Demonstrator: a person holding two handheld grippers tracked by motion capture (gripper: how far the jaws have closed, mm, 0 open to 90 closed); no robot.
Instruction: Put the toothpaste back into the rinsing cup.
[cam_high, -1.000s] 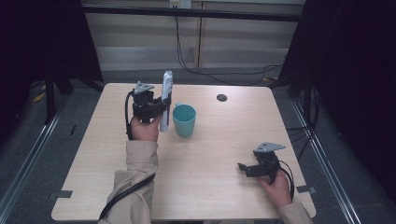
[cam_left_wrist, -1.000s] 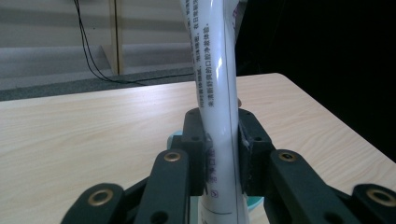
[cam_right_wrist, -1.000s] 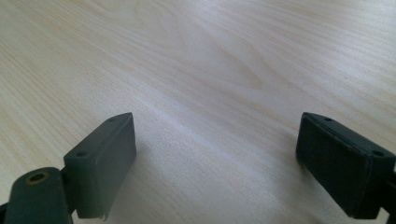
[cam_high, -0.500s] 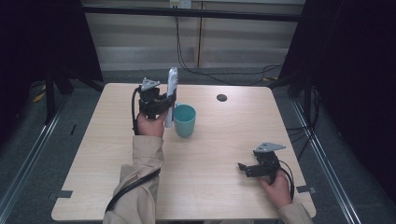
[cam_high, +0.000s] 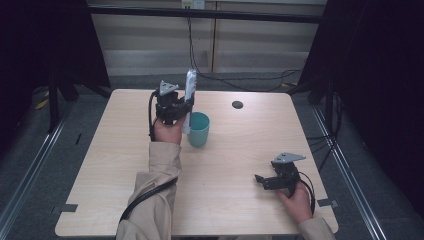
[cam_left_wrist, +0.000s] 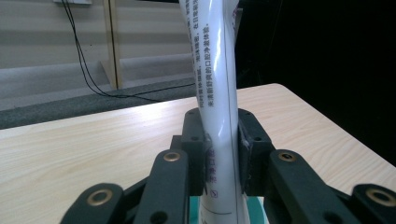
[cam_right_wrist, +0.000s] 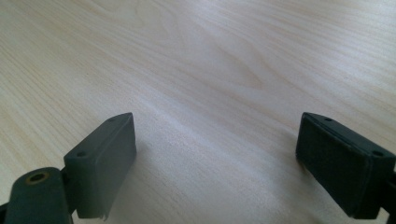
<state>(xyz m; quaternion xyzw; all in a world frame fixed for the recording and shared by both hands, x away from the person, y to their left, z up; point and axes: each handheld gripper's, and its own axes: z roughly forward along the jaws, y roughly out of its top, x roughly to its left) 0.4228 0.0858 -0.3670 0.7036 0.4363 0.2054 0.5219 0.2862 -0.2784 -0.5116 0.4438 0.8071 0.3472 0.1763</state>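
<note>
A white tube with printed text (cam_high: 190, 87) (cam_left_wrist: 217, 93) stands nearly upright, and my left gripper (cam_high: 186, 107) (cam_left_wrist: 219, 149) is shut on its lower half. A teal cup (cam_high: 199, 131) (cam_left_wrist: 194, 215) stands on the wooden table (cam_high: 240, 150) just right of that hand. The tube's lower end is at the cup's left rim, and I cannot tell whether it dips inside. Near the front right, my right gripper (cam_high: 260, 179) (cam_right_wrist: 217, 163) rests low over the table, open, with bare wood between its pads.
A small black round disc (cam_high: 237, 104) sits in the tabletop behind the cup. Black cables (cam_high: 200, 70) run over the floor beyond the far edge. Dark frame posts and curtains stand on both sides.
My left hand has carried the tube to the right, from beside the cup to its left rim. The right gripper has stayed put.
</note>
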